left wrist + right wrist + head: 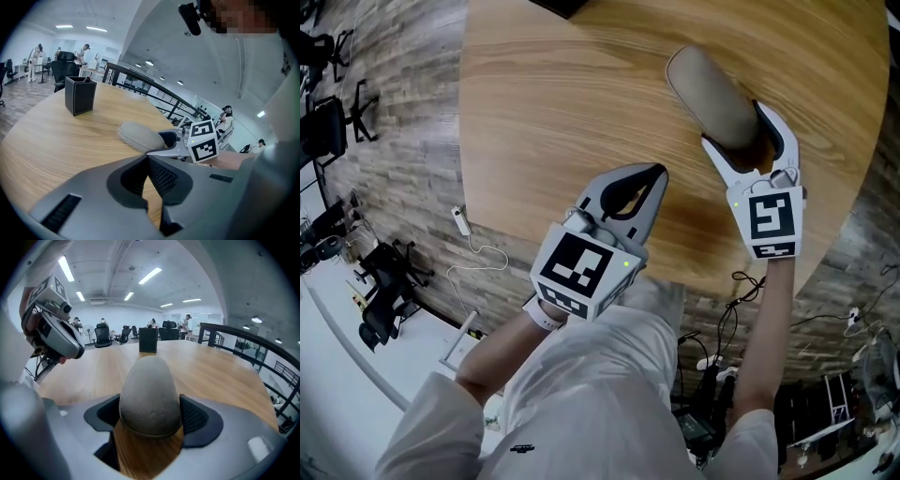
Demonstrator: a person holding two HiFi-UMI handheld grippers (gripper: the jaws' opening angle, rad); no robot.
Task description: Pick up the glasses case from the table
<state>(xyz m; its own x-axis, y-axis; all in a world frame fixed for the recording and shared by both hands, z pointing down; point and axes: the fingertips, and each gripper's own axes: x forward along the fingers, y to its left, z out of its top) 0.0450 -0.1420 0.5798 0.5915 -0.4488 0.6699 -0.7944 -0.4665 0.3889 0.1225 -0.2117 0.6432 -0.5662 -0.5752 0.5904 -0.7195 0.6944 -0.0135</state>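
Note:
A grey-beige oval glasses case (712, 94) lies on the round wooden table (553, 103), toward its right side. My right gripper (739, 127) straddles the case's near end. In the right gripper view the case (150, 390) fills the gap, and both dark pads (193, 416) touch its sides while it still rests on the wood. My left gripper (653, 172) hovers over the table's near part, left of the case, with its tips together and nothing between them. The left gripper view shows the case (140, 135) ahead with the right gripper (176, 143) on it.
A black square box (80, 95) stands upright farther back on the table, also seen beyond the case as the box (148, 340). The table's curved edge (694, 281) runs just under both hands. Office chairs (328, 122) and a white cable (478, 253) are on the floor at left.

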